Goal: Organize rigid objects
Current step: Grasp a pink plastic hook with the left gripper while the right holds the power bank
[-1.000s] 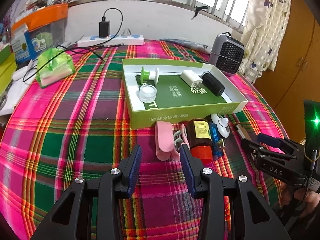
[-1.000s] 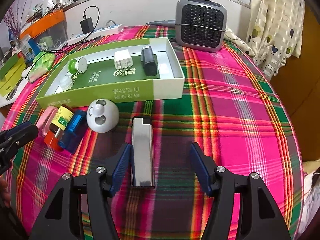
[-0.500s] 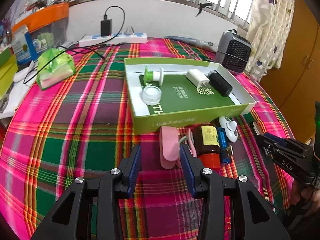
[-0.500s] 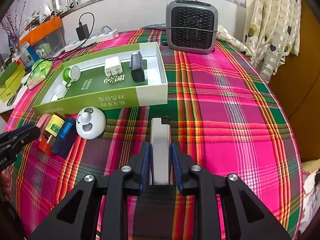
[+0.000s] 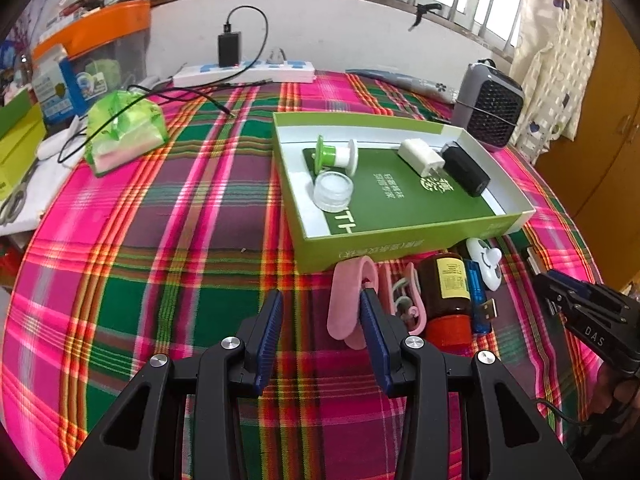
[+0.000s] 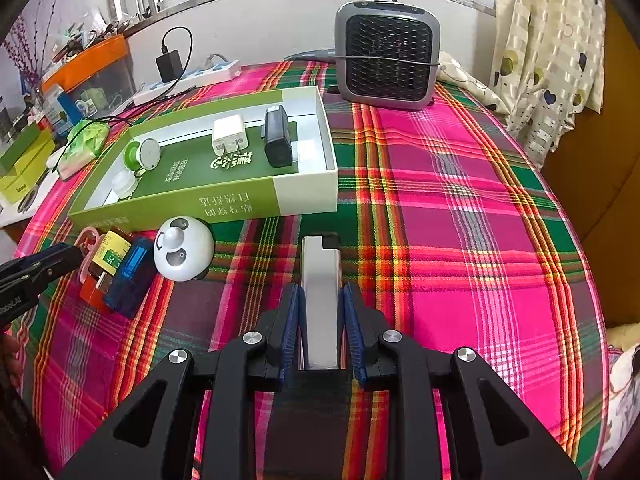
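My right gripper (image 6: 320,300) is shut on a silver lighter (image 6: 320,268), which lies lengthwise on the plaid cloth and pokes out ahead of the pads. My left gripper (image 5: 320,304) stands open; a pink clip (image 5: 346,304) lies just inside its right finger, untouched by the left pad. Beside the clip lie a brown bottle with a red cap (image 5: 448,292), a blue USB stick (image 5: 478,300) and a white panda-faced round thing (image 6: 184,248). The green box (image 6: 240,204) holds a green spool (image 5: 334,154), a clear lid (image 5: 334,190), a white charger (image 6: 228,134) and a black adapter (image 6: 278,138).
A grey heater (image 6: 386,56) stands behind the box at the table's far right. A white power strip (image 5: 244,74) with a black plug and cable lies along the back wall. A green tissue pack (image 5: 124,132) and stacked boxes sit at the left. Curtains hang on the right.
The right gripper's jaws went from wide open around the lighter to closed on it. The left gripper turned slightly, so the pink clip now sits by its right finger.
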